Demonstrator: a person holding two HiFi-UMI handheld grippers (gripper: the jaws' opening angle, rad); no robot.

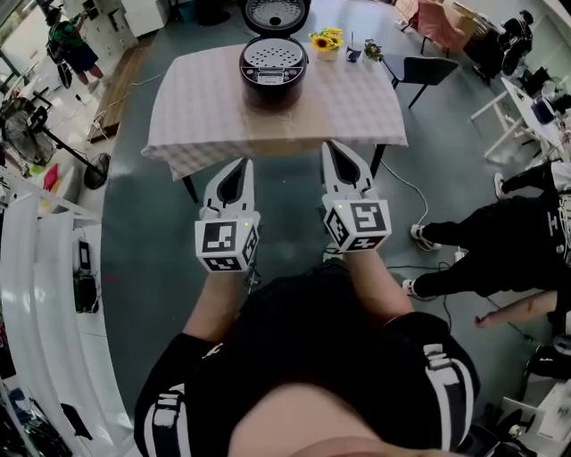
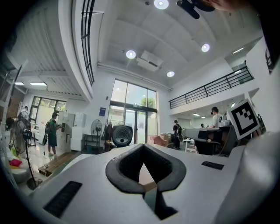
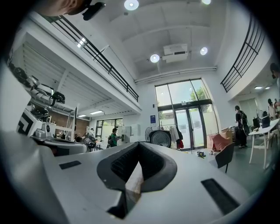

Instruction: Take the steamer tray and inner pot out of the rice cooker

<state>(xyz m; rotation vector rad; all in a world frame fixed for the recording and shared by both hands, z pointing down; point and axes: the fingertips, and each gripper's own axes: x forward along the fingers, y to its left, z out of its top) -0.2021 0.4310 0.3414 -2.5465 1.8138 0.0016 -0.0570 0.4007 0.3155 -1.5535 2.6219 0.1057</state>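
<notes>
Both grippers were empty, jaws pressed together: the left gripper (image 1: 241, 166) and right gripper (image 1: 334, 150) hung at mid-frame, well short of the table (image 1: 205, 116) at upper centre. On it the rice cooker (image 1: 273, 78) stood with its lid (image 1: 277, 13) raised, the perforated steamer tray (image 1: 274, 55) seated inside and the inner pot hidden beneath. Approaching squarely and spreading the jaws before reaching the tray's rim would probably serve best

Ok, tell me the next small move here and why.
Probably carry the left tool and right tool forward over the table toward the rice cooker, opening them on the way. Both are shut and short of the table edge, while the lid stands open with the steamer tray inside.
</notes>
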